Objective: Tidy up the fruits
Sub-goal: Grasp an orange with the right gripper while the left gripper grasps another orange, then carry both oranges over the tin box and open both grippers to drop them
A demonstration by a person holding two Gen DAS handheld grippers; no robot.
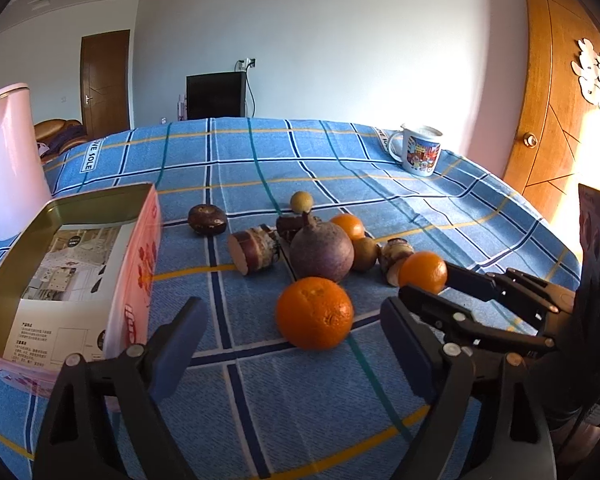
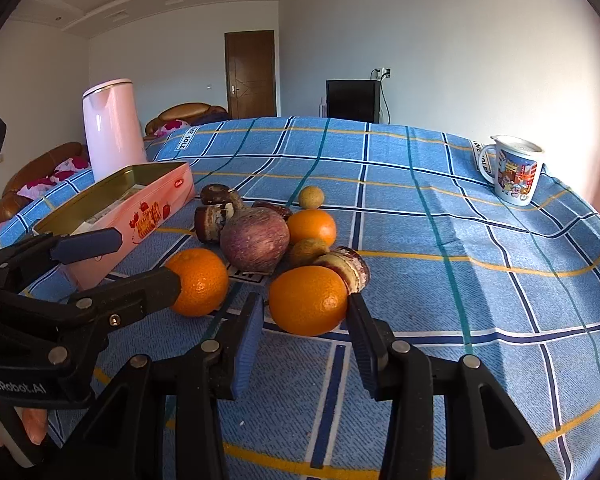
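A pile of fruit lies on the blue checked tablecloth (image 1: 260, 168): three oranges, a large purple round fruit (image 1: 321, 254), brown pieces and a small yellow ball (image 1: 301, 201). My left gripper (image 1: 292, 328) is open, its jaws either side of the nearest orange (image 1: 314, 313) and a little short of it. My right gripper (image 2: 306, 334) is open, its jaws flanking another orange (image 2: 307, 300) without closing on it. The right gripper also shows in the left wrist view (image 1: 432, 284). An open pink tin box (image 1: 66, 264) stands at the left.
A pink kettle (image 2: 112, 126) stands behind the tin. A printed mug (image 2: 514, 174) stands at the far right of the table. A wooden door (image 1: 556, 92) is at the right, and a dark cabinet (image 1: 216, 96) stands by the back wall.
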